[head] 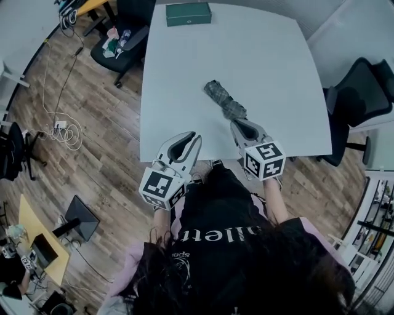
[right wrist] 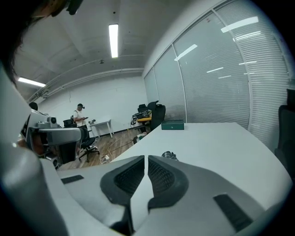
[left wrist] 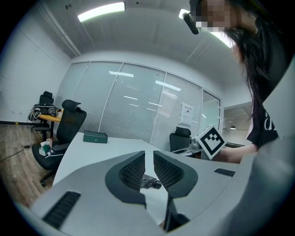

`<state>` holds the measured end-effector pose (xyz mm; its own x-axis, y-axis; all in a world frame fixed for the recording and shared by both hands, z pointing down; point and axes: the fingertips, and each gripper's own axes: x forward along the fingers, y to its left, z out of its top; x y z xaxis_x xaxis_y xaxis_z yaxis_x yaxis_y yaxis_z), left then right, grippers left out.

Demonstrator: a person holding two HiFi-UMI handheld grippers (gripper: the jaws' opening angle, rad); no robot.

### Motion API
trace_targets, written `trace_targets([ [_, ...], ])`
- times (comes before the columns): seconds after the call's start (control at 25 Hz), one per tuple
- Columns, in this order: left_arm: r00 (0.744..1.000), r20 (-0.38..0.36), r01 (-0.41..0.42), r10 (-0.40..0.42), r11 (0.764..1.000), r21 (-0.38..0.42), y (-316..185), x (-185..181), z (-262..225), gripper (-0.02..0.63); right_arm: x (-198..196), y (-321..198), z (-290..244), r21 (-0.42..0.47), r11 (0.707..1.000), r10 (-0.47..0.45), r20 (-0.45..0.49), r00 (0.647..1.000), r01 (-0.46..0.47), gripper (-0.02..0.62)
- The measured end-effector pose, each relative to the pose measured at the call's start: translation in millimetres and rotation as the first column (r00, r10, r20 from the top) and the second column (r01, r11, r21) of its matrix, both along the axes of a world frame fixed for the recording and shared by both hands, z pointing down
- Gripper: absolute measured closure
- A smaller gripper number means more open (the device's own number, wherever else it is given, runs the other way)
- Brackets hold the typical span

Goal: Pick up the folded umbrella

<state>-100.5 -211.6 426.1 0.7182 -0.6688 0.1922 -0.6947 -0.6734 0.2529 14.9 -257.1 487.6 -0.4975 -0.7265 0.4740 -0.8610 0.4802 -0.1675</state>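
Wood-plank floor (head: pixel 98 123) fills my left side, with a coiled white cable (head: pixel 66 132) at about 9 o'clock. A black office chair (head: pixel 120 43) stands up at 11 o'clock by the far left corner of the desk (head: pixel 271 55). My left claw (head: pixel 192 136) hangs over the desk's near edge, angled toward 1 o'clock. Its own view shows the jaws drawn almost together, with only a thin slit between them and nothing clamped. A dark end of the umbrella shows far off through that slit. A dark green box (head: pixel 188 13) sits at 12 o'clock on the desk's far edge. The folded umbrella (head: pixel 225 101), grey and patterned, lies flat on the desk's near half, running from 11 o'clock to 5 o'clock. Its near end is just ahead of my right claw (head: pixel 239 123). That claw's jaws are together and hold nothing; I cannot tell whether the tips touch the fabric. Another black chair (head: pixel 360 92) stands at 3 o'clock beside the desk.
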Motion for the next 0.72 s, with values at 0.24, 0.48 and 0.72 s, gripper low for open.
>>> trace_targets([
  [0.24,0.998,0.012,0.067,-0.067,0.998,-0.008,-21,6,3,0.531,16,-34,34,-0.062,0.997,-0.053,-0.047,0.997,0.05,0.563],
  [0.48,0.991,0.027,0.129,-0.128,0.992,-0.012,-41,14,4,0.531,29,-73,75,-0.132,0.986,-0.12,-0.102,0.987,0.106,0.542],
  [0.72,0.982,0.048,0.183,-0.182,0.983,-0.014,-57,19,5,0.531,27,-103,119,-0.224,0.958,-0.212,-0.128,0.969,0.18,0.435],
])
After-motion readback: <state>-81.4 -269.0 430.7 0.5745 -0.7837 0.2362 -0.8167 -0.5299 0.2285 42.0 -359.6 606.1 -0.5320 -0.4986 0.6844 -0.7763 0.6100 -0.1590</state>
